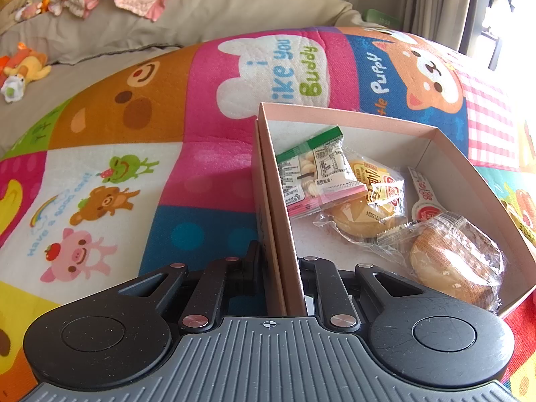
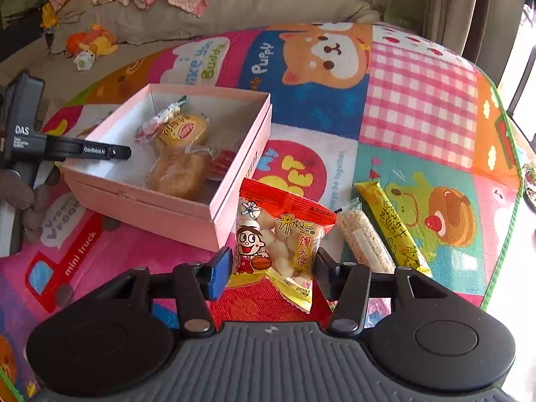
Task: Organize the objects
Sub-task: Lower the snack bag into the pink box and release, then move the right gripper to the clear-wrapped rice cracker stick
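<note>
- Snack bag [image 2: 279,238] sits pinched between the right tongs [image 2: 273,269], lifted just beside the box [image 2: 174,207].
- Left tongs [image 1: 283,268] clamp the box's wall [image 1: 281,221]; packets [image 1: 348,191] lie inside, ahead.
- Two bars [image 2: 385,231] lie on the mat [image 2: 418,100], right of the right tongs.

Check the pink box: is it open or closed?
Open. The pink box has no lid on top; wrapped snacks lie visible inside, and the left gripper pinches its side wall.
</note>
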A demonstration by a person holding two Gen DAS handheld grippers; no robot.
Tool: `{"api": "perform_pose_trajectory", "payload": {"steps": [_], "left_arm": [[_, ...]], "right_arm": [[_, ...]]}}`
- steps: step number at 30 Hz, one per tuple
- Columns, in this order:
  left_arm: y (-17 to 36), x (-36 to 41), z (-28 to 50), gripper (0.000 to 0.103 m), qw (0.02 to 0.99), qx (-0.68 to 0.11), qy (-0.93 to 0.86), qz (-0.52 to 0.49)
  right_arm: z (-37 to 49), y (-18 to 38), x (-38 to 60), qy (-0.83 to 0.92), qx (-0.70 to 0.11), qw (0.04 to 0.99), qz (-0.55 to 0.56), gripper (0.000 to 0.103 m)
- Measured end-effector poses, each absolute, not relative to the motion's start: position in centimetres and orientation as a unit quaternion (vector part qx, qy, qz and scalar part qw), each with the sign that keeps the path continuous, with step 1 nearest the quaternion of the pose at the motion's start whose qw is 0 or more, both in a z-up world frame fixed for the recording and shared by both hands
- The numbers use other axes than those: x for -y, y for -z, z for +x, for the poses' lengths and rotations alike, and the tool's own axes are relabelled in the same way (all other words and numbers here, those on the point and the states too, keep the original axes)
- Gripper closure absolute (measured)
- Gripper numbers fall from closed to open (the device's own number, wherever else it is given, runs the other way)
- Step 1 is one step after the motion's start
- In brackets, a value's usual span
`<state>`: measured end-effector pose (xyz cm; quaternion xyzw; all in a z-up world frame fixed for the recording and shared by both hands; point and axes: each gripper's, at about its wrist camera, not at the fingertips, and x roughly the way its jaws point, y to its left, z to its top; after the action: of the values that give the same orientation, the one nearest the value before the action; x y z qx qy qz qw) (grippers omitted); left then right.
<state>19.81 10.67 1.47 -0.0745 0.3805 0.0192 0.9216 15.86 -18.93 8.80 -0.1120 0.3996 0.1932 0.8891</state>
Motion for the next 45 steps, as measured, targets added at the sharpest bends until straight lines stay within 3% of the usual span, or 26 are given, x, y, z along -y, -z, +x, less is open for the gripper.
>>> {"api": "perform_pose_trajectory", "payload": {"steps": [11,28,33,45], "left_arm": [[-1.5,-10.7,19.8,0.088,0.922,-0.38,-0.019,-0.074],[-1.4,-10.5,19.8,0.087,0.921,-0.381,-0.018,-0.077],[-1.4,-10.5,19.8,0.087,0.921,-0.381,-0.018,-0.077],[-1.4,-10.5,19.8,0.087,0.921,-0.381,-0.019,-0.077]], "right_arm": [[19.8,-13.7,14.3,-0.256,-0.369,0.888,-0.102,0.051],[25.7,-8.9,6.2,-0.321,-0.465,0.825,-0.032,0.05],[25.1,-8.4,4.9,-0.333,-0.466,0.819,-0.029,0.035],[24.1,-9.6,13.2,-0.261,-0.434,0.862,-0.02,0.03]]}}
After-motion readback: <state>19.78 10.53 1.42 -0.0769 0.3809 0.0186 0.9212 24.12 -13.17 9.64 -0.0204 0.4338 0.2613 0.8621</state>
